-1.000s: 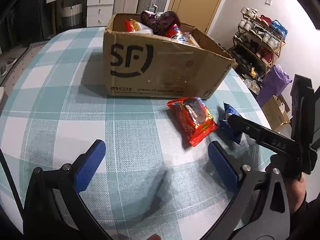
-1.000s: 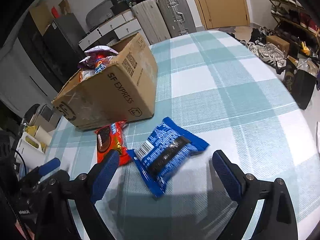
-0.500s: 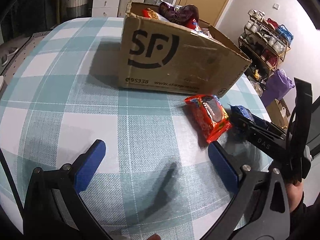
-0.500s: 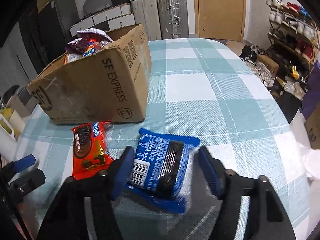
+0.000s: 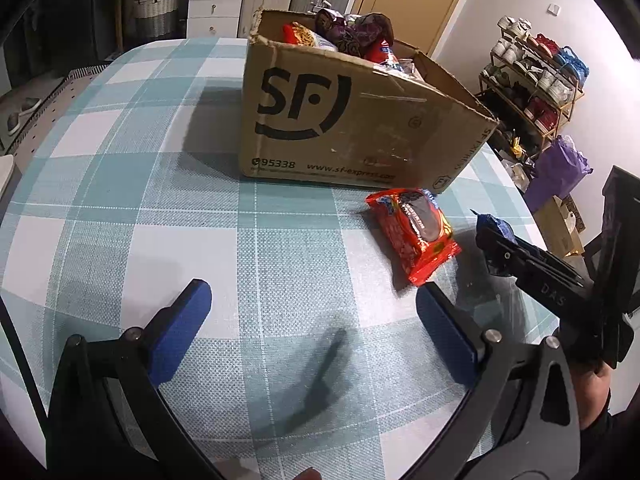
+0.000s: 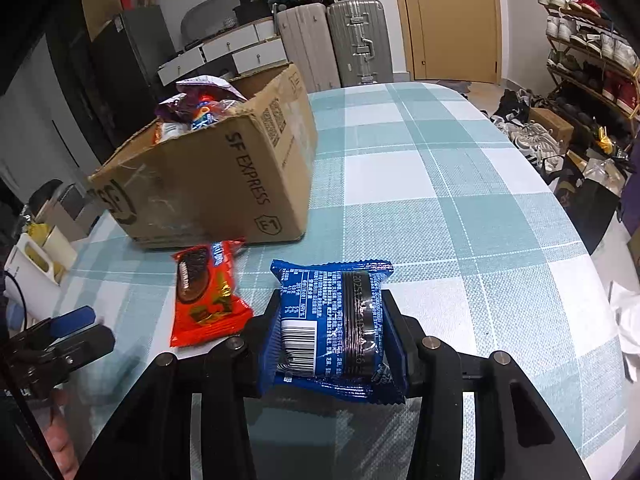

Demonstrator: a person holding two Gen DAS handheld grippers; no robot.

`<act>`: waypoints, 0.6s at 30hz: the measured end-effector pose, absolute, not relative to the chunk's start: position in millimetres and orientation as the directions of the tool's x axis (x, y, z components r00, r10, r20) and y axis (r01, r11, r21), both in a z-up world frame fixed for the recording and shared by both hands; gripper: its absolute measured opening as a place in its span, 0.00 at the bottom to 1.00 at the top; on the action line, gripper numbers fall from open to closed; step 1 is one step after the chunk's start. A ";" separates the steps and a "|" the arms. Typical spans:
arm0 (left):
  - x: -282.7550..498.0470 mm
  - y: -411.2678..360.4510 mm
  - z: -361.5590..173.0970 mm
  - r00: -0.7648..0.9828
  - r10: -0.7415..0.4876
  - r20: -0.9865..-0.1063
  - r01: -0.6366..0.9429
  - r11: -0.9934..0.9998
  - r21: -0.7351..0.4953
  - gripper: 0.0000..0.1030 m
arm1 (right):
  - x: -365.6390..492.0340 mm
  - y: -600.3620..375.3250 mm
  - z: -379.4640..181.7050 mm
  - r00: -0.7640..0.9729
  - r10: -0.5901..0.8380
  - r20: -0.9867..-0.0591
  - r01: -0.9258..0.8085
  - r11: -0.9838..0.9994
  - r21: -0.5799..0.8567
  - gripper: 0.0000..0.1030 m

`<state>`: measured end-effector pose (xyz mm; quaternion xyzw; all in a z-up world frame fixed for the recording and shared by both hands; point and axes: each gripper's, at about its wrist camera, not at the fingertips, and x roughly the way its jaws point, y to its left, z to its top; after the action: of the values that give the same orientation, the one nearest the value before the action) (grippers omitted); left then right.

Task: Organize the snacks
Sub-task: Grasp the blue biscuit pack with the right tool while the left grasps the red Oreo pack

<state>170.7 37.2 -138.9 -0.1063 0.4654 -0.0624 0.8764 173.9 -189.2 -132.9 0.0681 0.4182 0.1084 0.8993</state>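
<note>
A round table point(image 6: 460, 184) under a teal-and-white checked cloth filled a cluttered room, with suitcases, drawers and a shoe rack behind it. A cardboard box point(image 6: 224, 184) already heaped with snack bags stood toward the table's far side. The right gripper point(image 6: 334, 332) was clamped on a blue cookie packet point(image 6: 332, 320), the pads pressing its two long sides, so the packet's long axis ran straight ahead along the fingers. From that claw the box lay ahead and to the left, its near corner just beyond a red cookie packet point(image 6: 204, 292) lying flat on the cloth beside the blue one. The left gripper point(image 5: 312, 332) hovered with jaws wide apart and nothing between them; the red packet lay ahead and to its right, near the table's right edge, long axis angled toward the box. To the right of the box the cloth was bare, leaving open room to lift and swing over the rim.
</note>
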 end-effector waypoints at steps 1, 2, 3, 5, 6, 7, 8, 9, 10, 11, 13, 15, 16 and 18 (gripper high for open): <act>171.2 35.8 -137.2 0.559 -0.208 -0.802 0.013 0.970 -0.242 0.99 | 172.7 -189.6 -132.2 0.626 0.257 -0.736 -0.141 0.966 0.218 0.44; 169.4 34.3 -136.0 0.561 -0.207 -0.802 0.015 0.971 -0.240 0.99 | 171.8 -191.3 -130.8 0.627 0.265 -0.733 -0.144 0.964 0.225 0.44; 169.3 32.6 -134.8 0.562 -0.204 -0.802 0.018 0.972 -0.235 0.99 | 170.5 -192.2 -129.6 0.631 0.268 -0.728 -0.143 0.963 0.230 0.44; 170.0 28.5 -133.1 0.558 -0.200 -0.805 0.020 0.973 -0.228 0.99 | 167.1 -196.4 -126.1 0.635 0.286 -0.718 -0.145 0.957 0.252 0.44; 170.4 27.0 -132.5 0.556 -0.201 -0.806 0.020 0.973 -0.228 0.99 | 164.9 -198.4 -124.2 0.638 0.296 -0.711 -0.146 0.953 0.266 0.44; 171.3 24.7 -131.7 0.556 -0.199 -0.807 0.022 0.974 -0.225 0.99 | 161.3 -198.9 -122.4 0.637 0.304 -0.708 -0.149 0.950 0.273 0.44; 172.1 21.5 -130.7 0.555 -0.193 -0.809 0.024 0.976 -0.216 0.99 | 158.9 -200.2 -120.4 0.636 0.314 -0.705 -0.158 0.947 0.280 0.44; 171.8 18.2 -129.7 0.555 -0.187 -0.810 0.026 0.978 -0.208 0.99 | 156.5 -201.3 -119.0 0.642 0.312 -0.701 -0.162 0.948 0.274 0.44; 172.7 14.7 -128.6 0.556 -0.184 -0.811 0.031 0.979 -0.201 0.99 | 153.5 -201.4 -116.7 0.645 0.309 -0.699 -0.167 0.949 0.266 0.44; 173.7 11.3 -127.8 0.555 -0.185 -0.811 0.036 0.980 -0.198 0.99 | 149.4 -202.1 -113.9 0.651 0.308 -0.694 -0.175 0.950 0.258 0.44; 177.0 3.5 -126.0 0.551 -0.184 -0.814 0.046 0.981 -0.190 0.99 | 143.2 -204.4 -110.4 0.658 0.314 -0.685 -0.183 0.948 0.259 0.44; 180.6 -3.4 -125.5 0.544 -0.189 -0.818 0.058 0.980 -0.188 0.99 | 137.0 -209.7 -107.3 0.666 0.322 -0.673 -0.187 0.945 0.268 0.44; 182.2 -7.3 -125.7 0.539 -0.188 -0.821 0.064 0.981 -0.183 0.99 | 134.4 -212.7 -105.7 0.668 0.325 -0.669 -0.187 0.944 0.272 0.44; 187.9 -14.1 -126.5 0.531 -0.178 -0.828 0.073 0.984 -0.165 0.99 | 129.9 -220.1 -103.3 0.676 0.332 -0.658 -0.183 0.940 0.287 0.44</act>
<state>187.9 -14.1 -126.5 -0.0552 0.4788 -0.0719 0.8732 129.9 -220.1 -103.3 0.0988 0.3771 0.1416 0.9099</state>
